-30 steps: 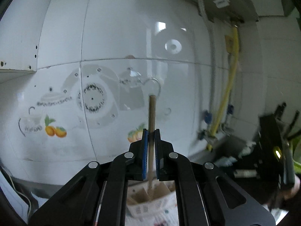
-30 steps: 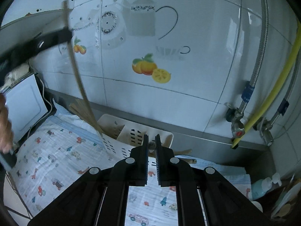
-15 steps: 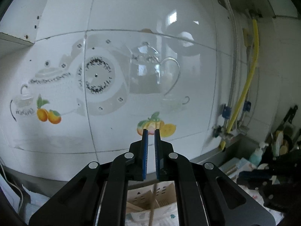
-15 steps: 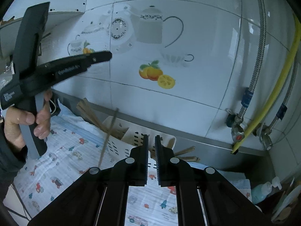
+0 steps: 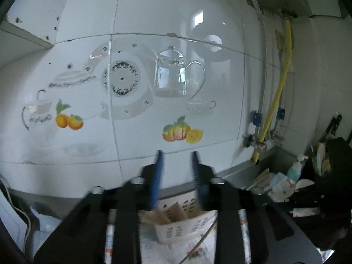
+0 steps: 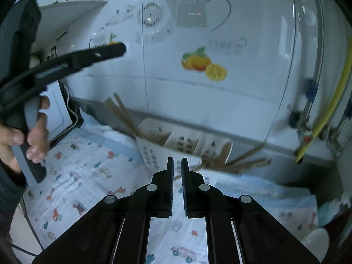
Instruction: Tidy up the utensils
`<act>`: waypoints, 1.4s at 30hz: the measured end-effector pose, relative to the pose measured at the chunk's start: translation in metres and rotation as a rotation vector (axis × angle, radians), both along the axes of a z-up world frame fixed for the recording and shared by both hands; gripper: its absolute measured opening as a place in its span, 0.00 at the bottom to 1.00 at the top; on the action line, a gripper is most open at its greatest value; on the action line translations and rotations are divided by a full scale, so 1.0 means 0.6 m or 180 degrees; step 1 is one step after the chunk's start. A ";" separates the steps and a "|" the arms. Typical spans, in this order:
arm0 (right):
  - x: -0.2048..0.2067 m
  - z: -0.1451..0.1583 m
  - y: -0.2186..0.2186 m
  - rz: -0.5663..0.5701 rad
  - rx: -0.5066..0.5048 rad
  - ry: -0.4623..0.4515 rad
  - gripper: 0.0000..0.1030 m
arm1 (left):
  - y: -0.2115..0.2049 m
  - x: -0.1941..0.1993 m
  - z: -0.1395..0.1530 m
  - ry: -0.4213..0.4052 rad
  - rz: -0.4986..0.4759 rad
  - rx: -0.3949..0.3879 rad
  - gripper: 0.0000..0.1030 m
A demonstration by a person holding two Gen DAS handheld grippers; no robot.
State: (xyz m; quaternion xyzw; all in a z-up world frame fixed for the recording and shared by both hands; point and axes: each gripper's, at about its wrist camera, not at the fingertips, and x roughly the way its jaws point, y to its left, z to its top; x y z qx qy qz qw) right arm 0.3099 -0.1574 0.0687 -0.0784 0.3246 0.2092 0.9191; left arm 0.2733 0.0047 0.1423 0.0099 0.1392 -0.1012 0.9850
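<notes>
We held the left claw [image 5: 177,169] above the white utensil caddy [image 5: 182,226], its blue pads spread wide with nothing between them. The right claw [image 6: 176,171] hovered lower over the patterned cloth [image 6: 83,176] on the bench, its jaws narrowed to a slim gap and gripping nothing. The caddy stood on that cloth against the tiled wall [image 6: 220,101]. Several wooden chopsticks [image 6: 123,114] leaned out of its left compartment, while a looser bundle of sticks [image 6: 242,160] lay beside its right end, fanned toward the wall; motion blur kept us from counting them. One thin stick [image 5: 198,244] lay slanted on the cloth in front of the caddy.

We judged these sticks to be light, stiff and fairly smooth, so they would roll or pivot if pinched near a tip. Taking hold around mid-length, across the grain, should keep one level. The plastic caddy looked light enough to shift if bumped.
</notes>
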 end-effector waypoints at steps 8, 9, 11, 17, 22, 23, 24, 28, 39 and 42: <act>-0.003 -0.060 -0.024 -0.0133 0.0433 0.0266 0.17 | 0.021 -0.048 -0.046 0.0056 0.0041 0.0025 0.52; -0.001 -0.067 -0.025 -0.0155 0.0503 0.0283 0.18 | 0.023 -0.054 -0.055 0.0069 0.0073 0.0042 0.57; 0.006 -0.078 -0.025 -0.0186 0.0615 0.0303 0.18 | 0.026 -0.060 -0.065 0.0073 0.0117 0.0070 0.63; 0.038 -0.112 -0.027 -0.0369 0.0930 0.0353 0.18 | 0.044 -0.074 -0.093 0.0137 0.0234 0.0142 0.74; 0.070 -0.134 -0.035 -0.0506 0.1145 0.0418 0.18 | 0.057 -0.081 -0.109 0.0153 0.0313 0.0167 0.86; 0.074 -0.138 -0.038 -0.0524 0.1172 0.0427 0.18 | 0.060 -0.083 -0.113 0.0151 0.0341 0.0164 0.89; 0.079 -0.142 -0.041 -0.0544 0.1206 0.0440 0.18 | 0.062 -0.085 -0.115 0.0145 0.0359 0.0162 0.91; 0.093 -0.152 -0.038 -0.0553 0.1264 0.0466 0.18 | 0.070 -0.088 -0.125 0.0153 0.0420 0.0170 0.95; 0.114 -0.176 -0.032 -0.0729 0.1289 0.0536 0.18 | 0.092 -0.086 -0.145 0.0253 0.0483 0.0085 0.95; 0.119 -0.181 -0.035 -0.0746 0.1350 0.0529 0.16 | 0.096 -0.087 -0.148 0.0259 0.0497 0.0106 0.95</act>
